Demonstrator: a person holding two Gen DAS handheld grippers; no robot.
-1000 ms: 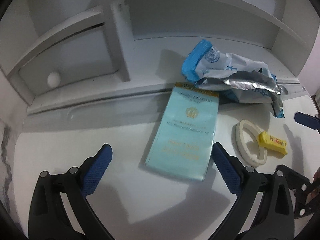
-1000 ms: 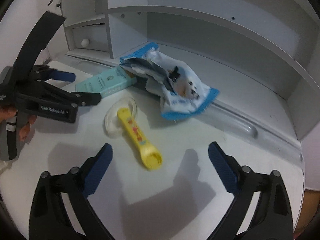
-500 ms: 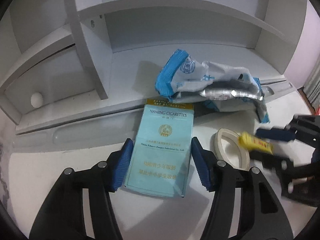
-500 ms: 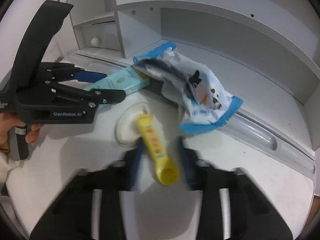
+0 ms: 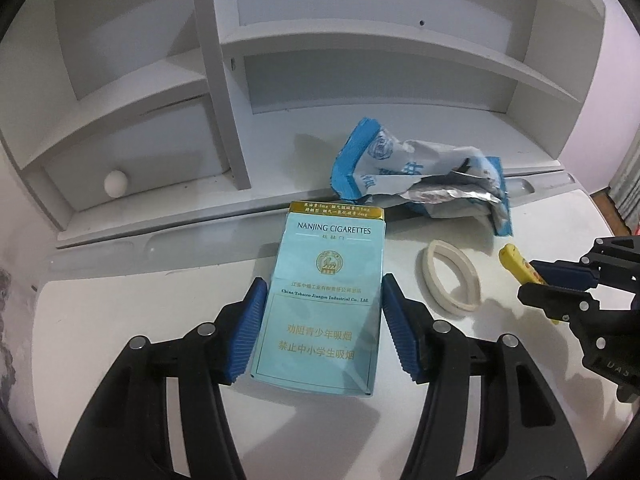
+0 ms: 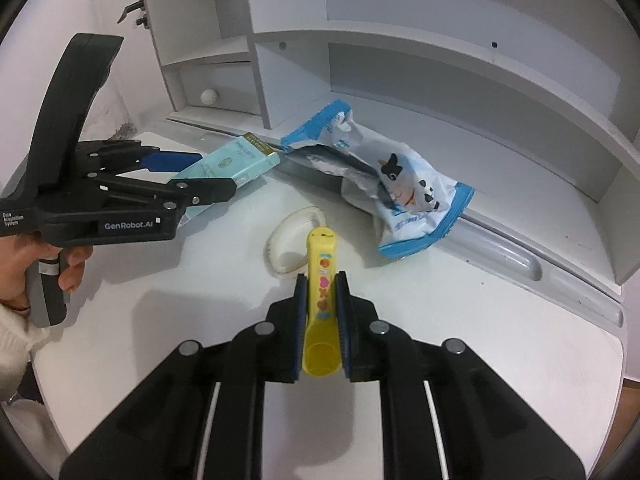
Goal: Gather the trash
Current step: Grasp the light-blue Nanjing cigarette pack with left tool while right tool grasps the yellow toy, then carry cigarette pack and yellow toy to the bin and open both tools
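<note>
My right gripper [image 6: 321, 307] pinches the yellow tube [image 6: 321, 280] low centre on the counter [image 6: 460, 320], left fingers [image 5: 245, 334] narrowly flank the pack [image 5: 326, 300] mid-frame — squeeze square, then lift both straight.

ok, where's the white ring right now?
The white ring lies flat on the desk, right of the cigarette pack in the left wrist view, with the far end of the yellow tube lying across it.

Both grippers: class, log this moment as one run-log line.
left gripper: straddles cigarette pack, unclear if clamped | right gripper: shut on yellow tube | snack bag: untouched
</note>
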